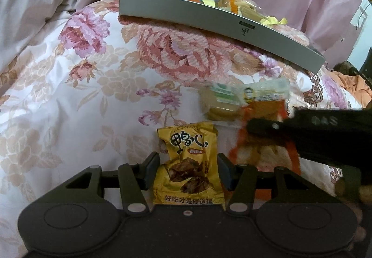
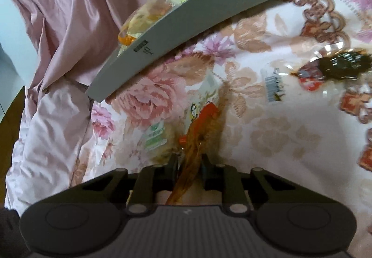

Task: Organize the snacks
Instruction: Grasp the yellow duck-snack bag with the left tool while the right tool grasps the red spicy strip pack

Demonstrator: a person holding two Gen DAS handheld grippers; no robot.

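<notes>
Grey box on the floral bedspread already holds several snacks. Left gripper jaws clamp a yellow packet; right gripper jaws pinch an orange wrapper. Green-labelled packet and dark packet remain loose on the bed.

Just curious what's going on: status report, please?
Left tongs hold yellow snack packet. Right tongs pinch orange snack packet. Grey box ahead, already holding snacks. Path looks clear.

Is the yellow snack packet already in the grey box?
No, the yellow snack packet sits between the left gripper fingers, short of the grey box.
</notes>
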